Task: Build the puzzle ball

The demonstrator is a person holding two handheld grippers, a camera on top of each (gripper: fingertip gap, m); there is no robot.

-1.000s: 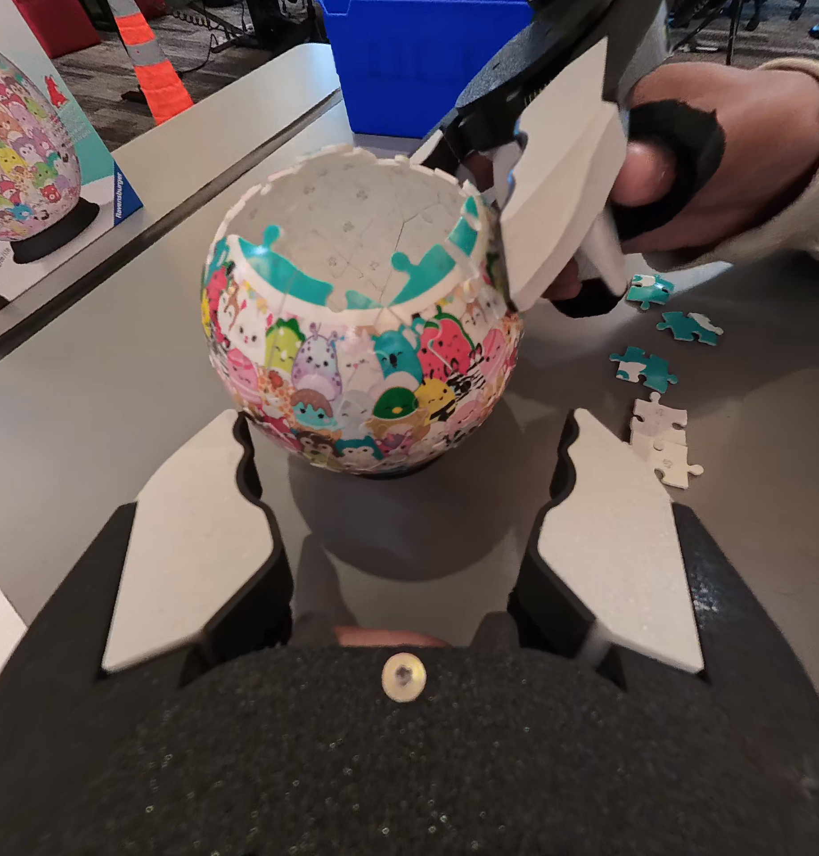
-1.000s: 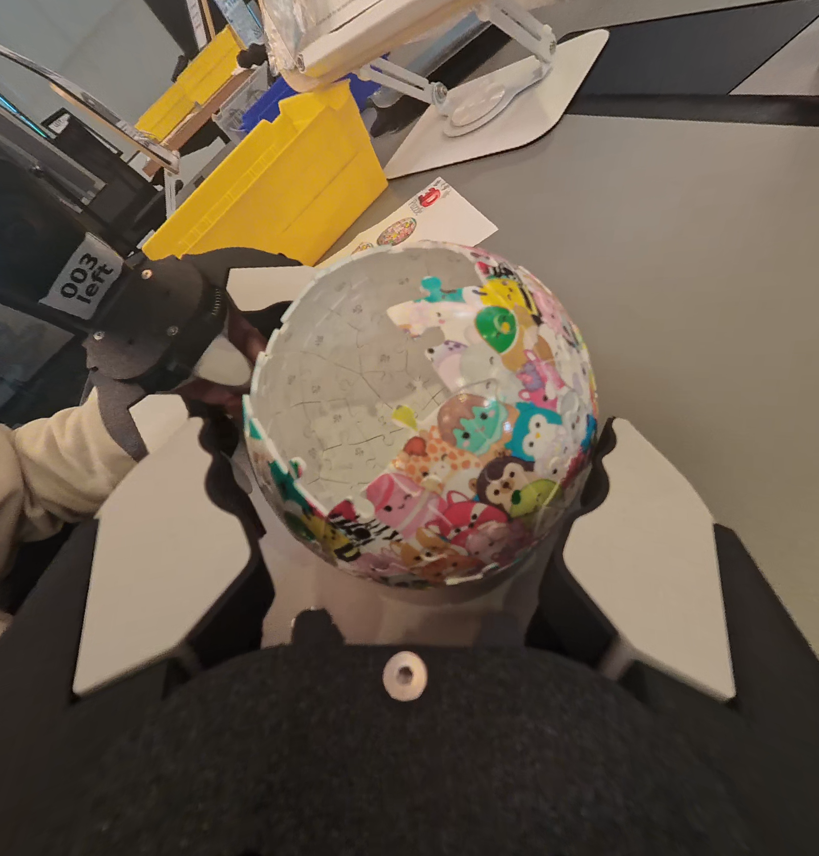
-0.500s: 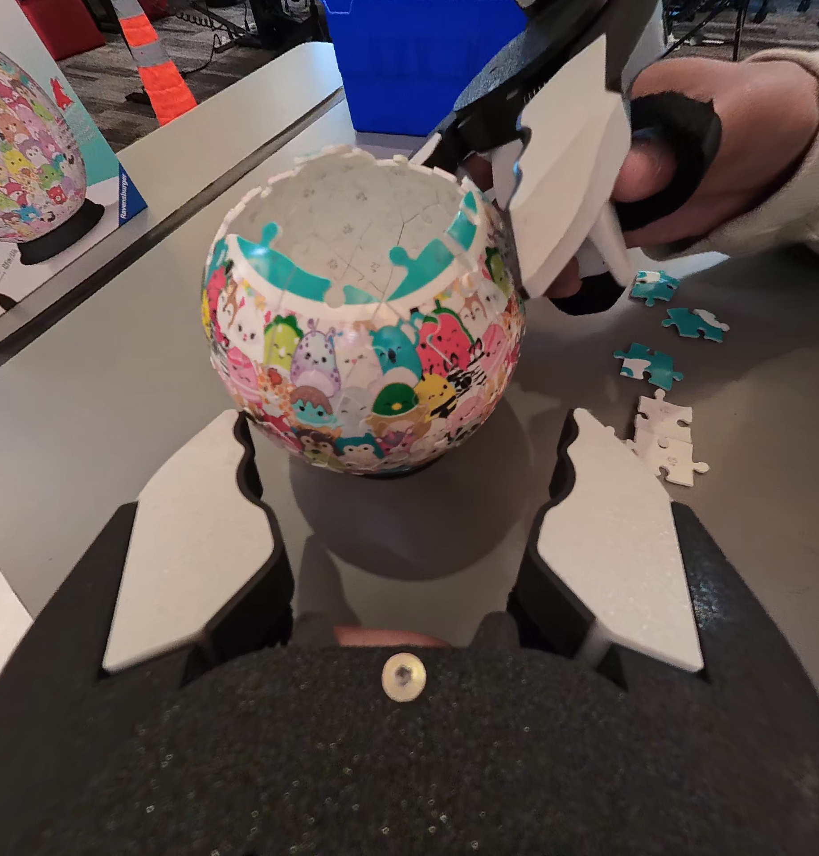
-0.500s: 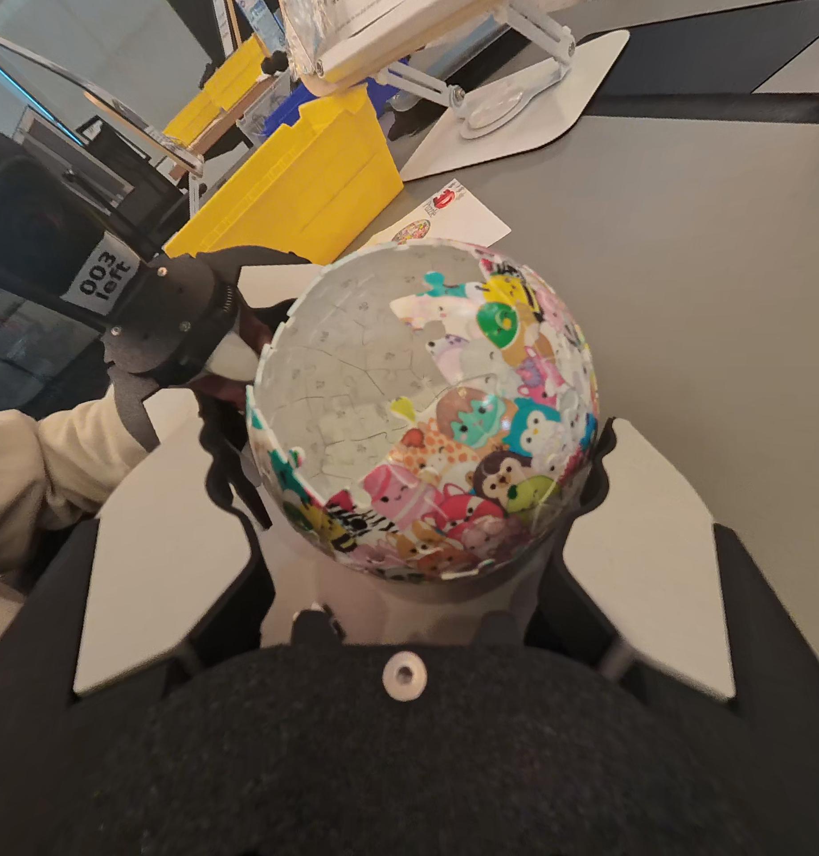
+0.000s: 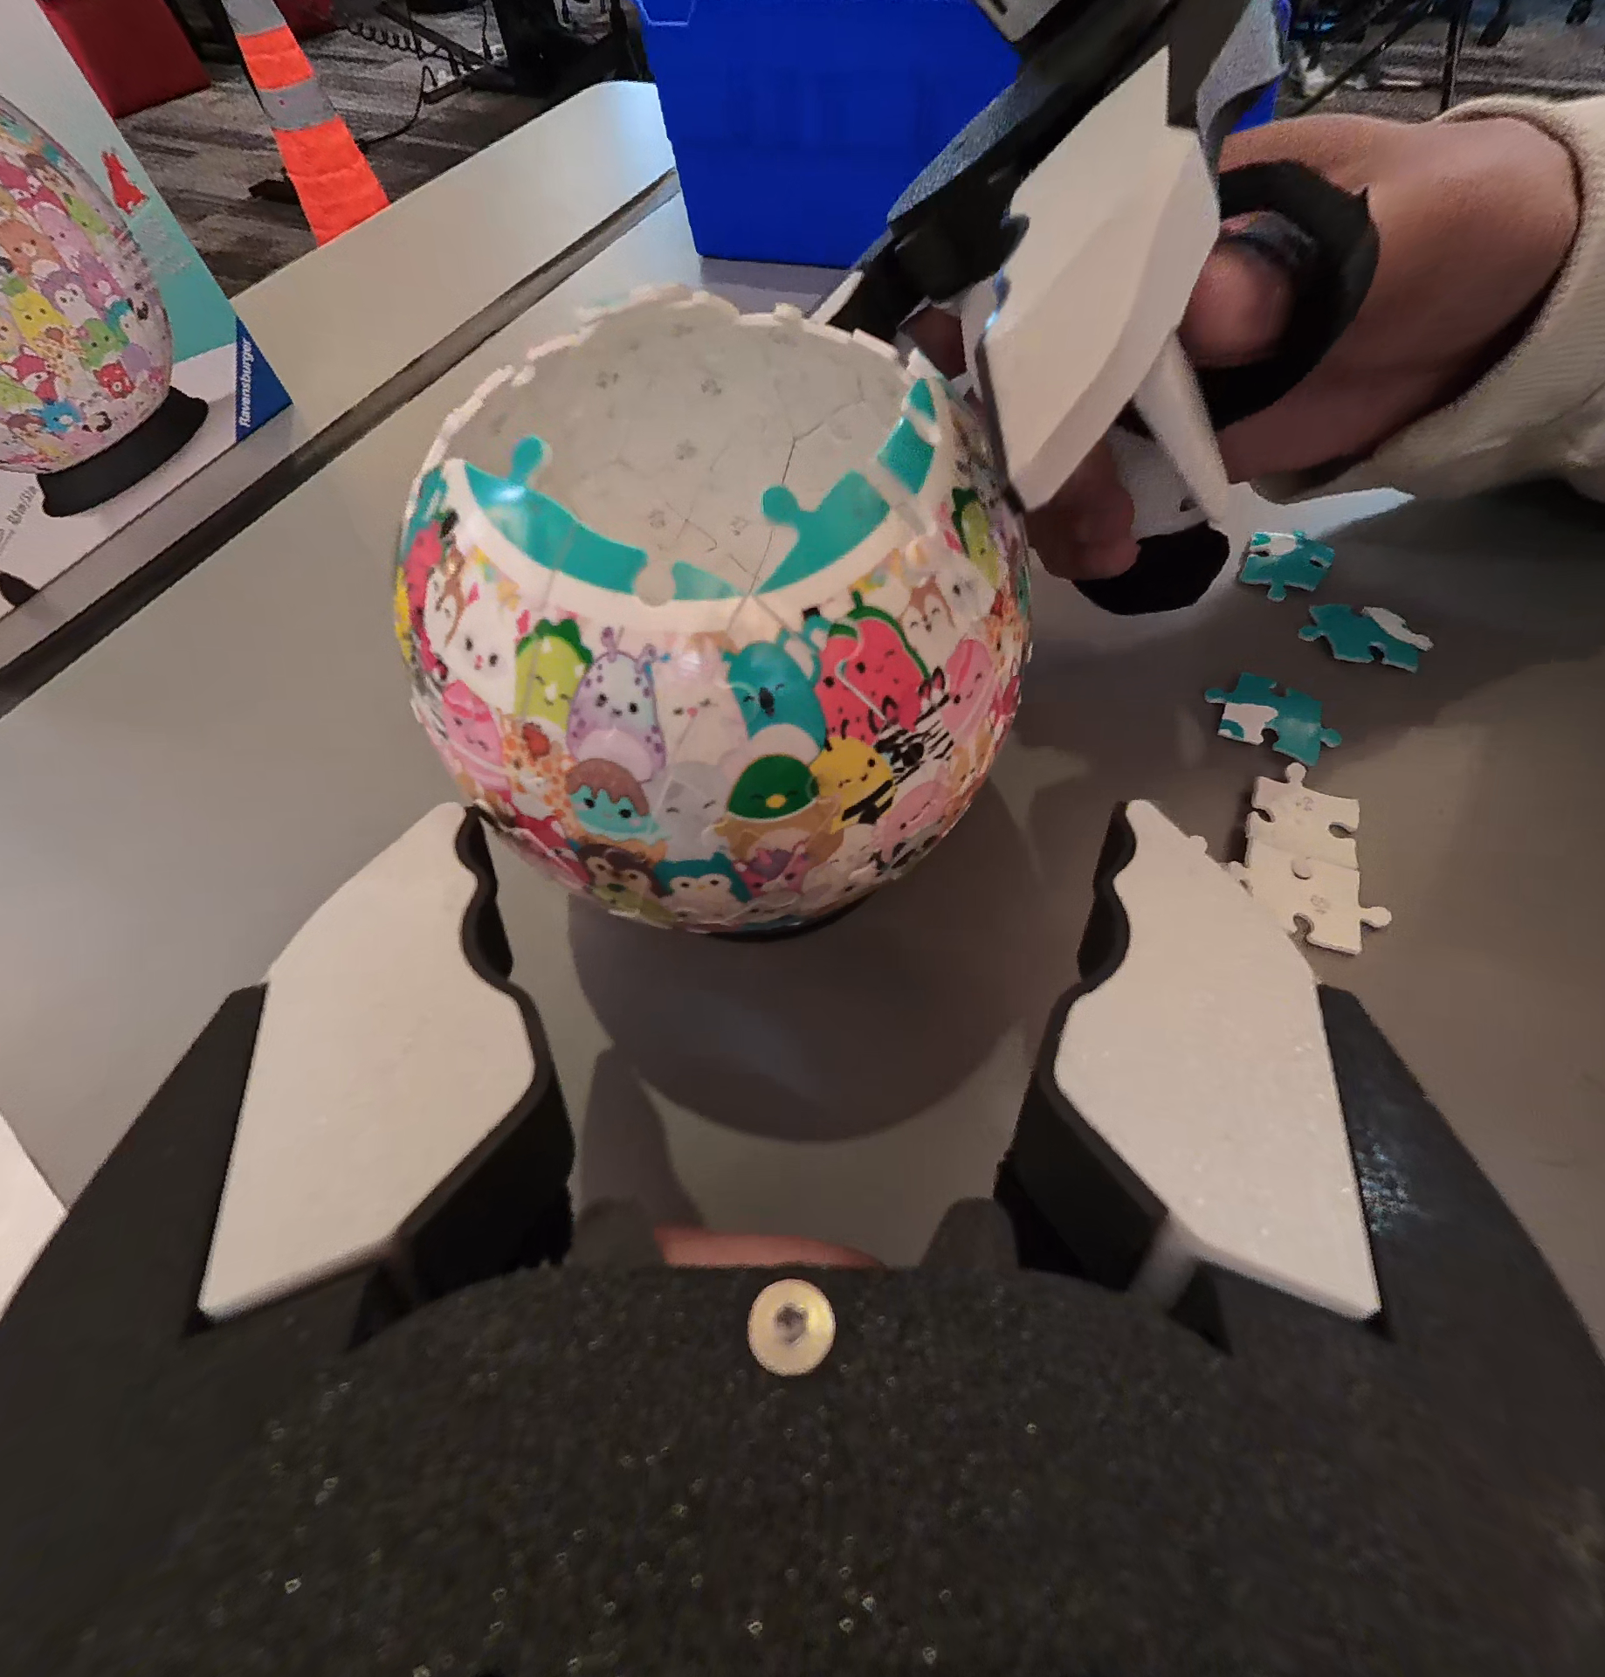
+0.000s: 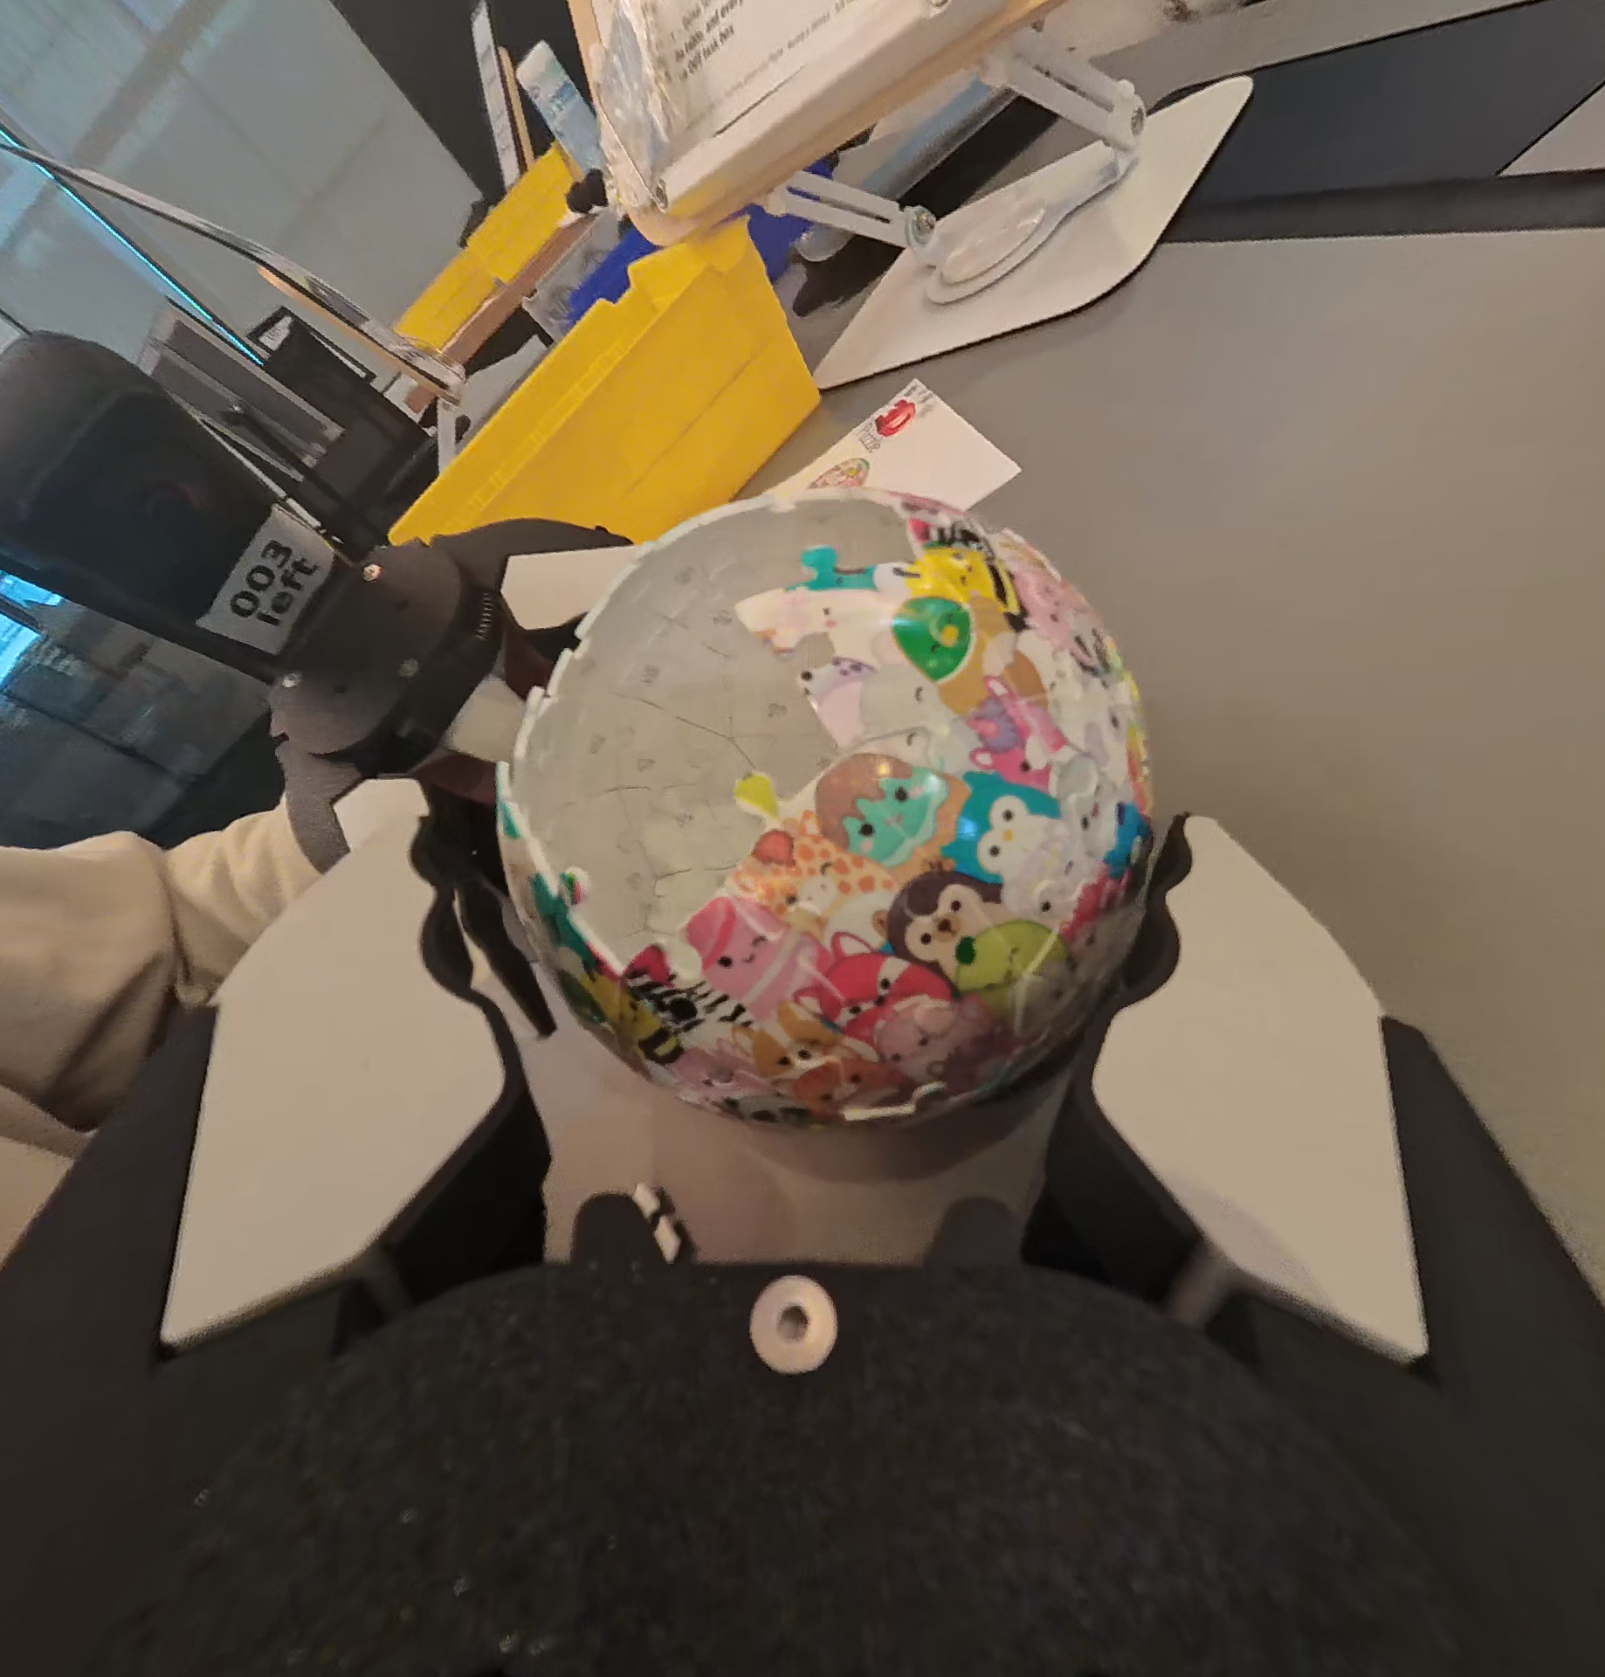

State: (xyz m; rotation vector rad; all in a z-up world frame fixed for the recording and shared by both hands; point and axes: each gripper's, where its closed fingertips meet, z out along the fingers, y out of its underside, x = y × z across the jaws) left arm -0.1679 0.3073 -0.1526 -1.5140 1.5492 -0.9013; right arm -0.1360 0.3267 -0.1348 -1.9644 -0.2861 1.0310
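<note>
The puzzle ball (image 5: 708,708) is a colourful sphere with an open top and a jagged white rim, standing on a small black base on the grey table (image 5: 191,817). My left gripper (image 5: 794,826) is open and empty, its fingertips just short of the ball's near side. My right gripper (image 6: 799,844) is open, and its two fingers straddle the ball (image 6: 917,862) at its widest part. In the left wrist view it (image 5: 944,399) reaches in from the upper right at the ball's rim. Several loose pieces (image 5: 1271,717) lie to the right of the ball.
The puzzle's box (image 5: 55,318) stands at the far left and a blue bin (image 5: 826,118) behind the ball. A yellow bin (image 6: 617,408), a white document stand (image 6: 1007,227) and a leaflet (image 6: 917,445) lie beyond the ball in the right wrist view. The tips of one gripper are about 6 cm away from the tips of the other.
My right gripper has risen a little along the ball's right rim. The ball and my left gripper have stayed in place.
</note>
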